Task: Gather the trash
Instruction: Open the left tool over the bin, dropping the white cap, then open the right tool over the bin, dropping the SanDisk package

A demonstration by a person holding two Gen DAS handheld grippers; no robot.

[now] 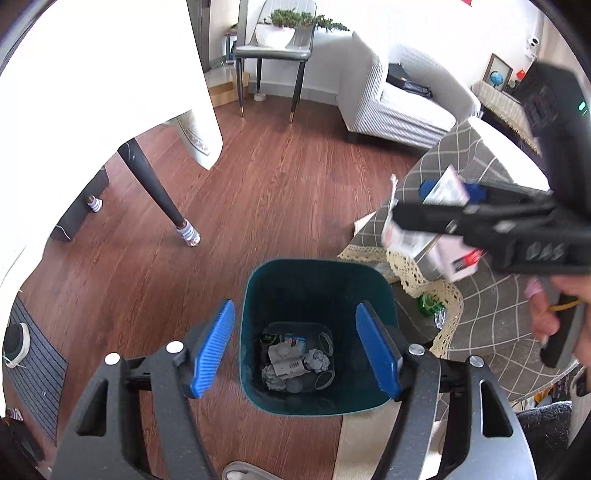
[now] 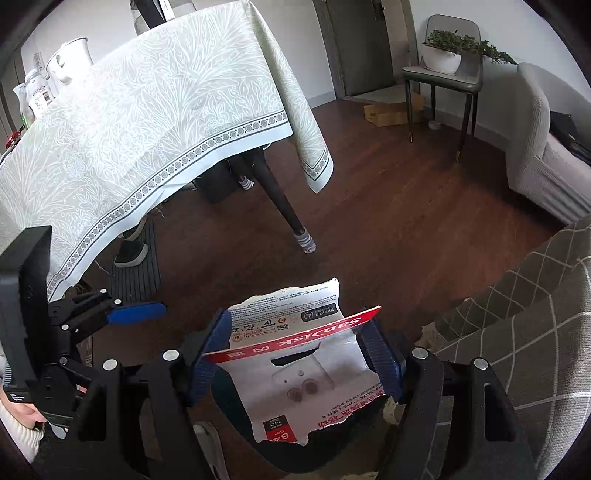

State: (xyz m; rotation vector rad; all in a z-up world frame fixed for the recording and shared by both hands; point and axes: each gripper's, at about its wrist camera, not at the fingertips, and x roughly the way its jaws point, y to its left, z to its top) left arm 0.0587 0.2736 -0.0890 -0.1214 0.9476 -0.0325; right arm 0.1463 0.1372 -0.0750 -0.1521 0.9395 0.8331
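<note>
Torn card packaging (image 2: 295,369), white with a red band and printed text, pinched between the blue pads (image 2: 380,354) of the right gripper (image 2: 295,358). Held across its width, jaws closed partway onto both side edges, sheet bowed slightly and ragged at top and bottom. Judged light, thin and fairly stiff, likely to crease or slip sideways rather than break; best gripped across the flat middle, as now, not by the torn margins.

Seen from the left wrist view, same packaging (image 1: 443,236) carried above and to the right of the teal trash bin (image 1: 317,402), not yet over its mouth. Right gripper (image 1: 448,205) seen side-on, dark body reaching in from the right, a hand (image 1: 543,314) on its handle below.

Left gripper (image 1: 295,349) spread wide, holding nothing, blue pads (image 1: 212,349) on either side of the bin mouth, hovering above it. Inside the bin, on its floor: crumpled paper, small cartons, round lids.

Right of the bin, touching or just beside it (cannot tell which): a low surface under a grey checked cloth with lace trim (image 1: 476,317), a green item (image 1: 428,304) tucked beneath the trim. Left of the bin, well apart: a dark table leg (image 1: 155,188) wearing a striped sock, under a pale patterned tablecloth (image 2: 147,129). Beyond the bin, across the wood floor (image 1: 258,177): a white sofa (image 1: 399,103) and a chair with a potted plant (image 1: 280,29).

Judged near the drop: packaging needs bringing over the bin mouth, then release.
</note>
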